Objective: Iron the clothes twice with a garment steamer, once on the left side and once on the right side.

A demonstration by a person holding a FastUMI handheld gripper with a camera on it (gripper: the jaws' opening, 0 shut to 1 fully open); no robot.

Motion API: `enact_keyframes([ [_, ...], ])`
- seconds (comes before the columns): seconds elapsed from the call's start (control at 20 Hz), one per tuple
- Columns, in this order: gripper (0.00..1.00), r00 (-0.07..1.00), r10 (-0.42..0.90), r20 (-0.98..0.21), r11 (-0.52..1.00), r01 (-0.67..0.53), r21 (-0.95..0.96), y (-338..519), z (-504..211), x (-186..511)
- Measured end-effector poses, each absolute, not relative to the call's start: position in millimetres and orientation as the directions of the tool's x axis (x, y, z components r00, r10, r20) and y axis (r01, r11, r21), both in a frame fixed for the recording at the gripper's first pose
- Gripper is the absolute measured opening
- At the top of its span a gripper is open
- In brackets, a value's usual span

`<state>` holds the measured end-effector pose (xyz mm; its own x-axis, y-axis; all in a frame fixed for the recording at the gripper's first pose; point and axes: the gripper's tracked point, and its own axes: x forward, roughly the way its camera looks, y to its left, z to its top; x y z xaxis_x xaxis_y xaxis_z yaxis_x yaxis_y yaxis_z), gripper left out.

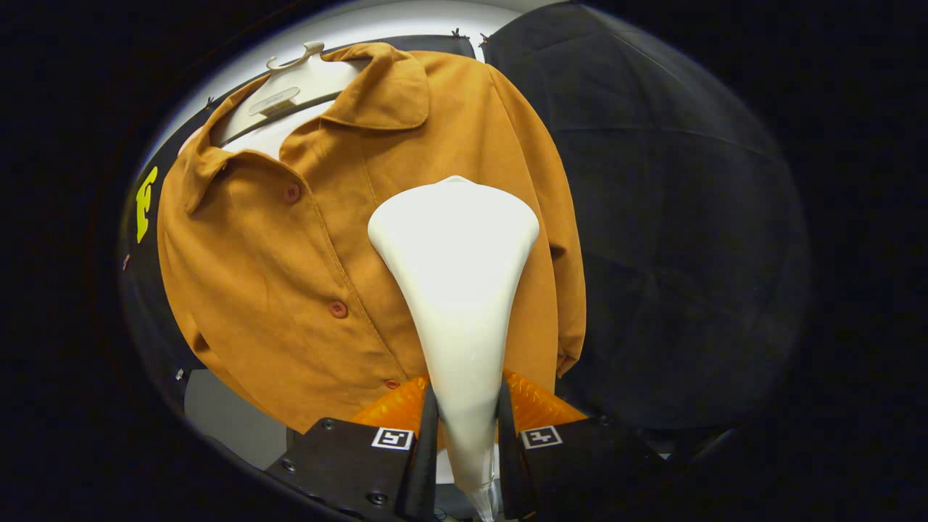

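Note:
A brown button-up shirt hangs on a white hanger against the booth's black wall, its collar up and its button row running down the front. My gripper is shut on the narrow handle of a white garment steamer. The steamer's wide head reaches forward from between my fingers and lies over the shirt's front panel to the right of the buttons, about mid-chest. Whether the head touches the cloth I cannot tell. The shirt's right sleeve hangs just beyond the steamer head.
Black cloth wall stretches to the right of the shirt. A pale surface shows below the shirt's hem, left of my fingers.

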<state>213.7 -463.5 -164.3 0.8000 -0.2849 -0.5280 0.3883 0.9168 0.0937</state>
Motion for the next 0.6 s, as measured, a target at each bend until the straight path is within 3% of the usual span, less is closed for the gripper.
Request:
enact_keyframes([
  [0.6,0.39,0.653,-0.285,-0.701,0.876,0.474,0.085,-481,-273,175],
])
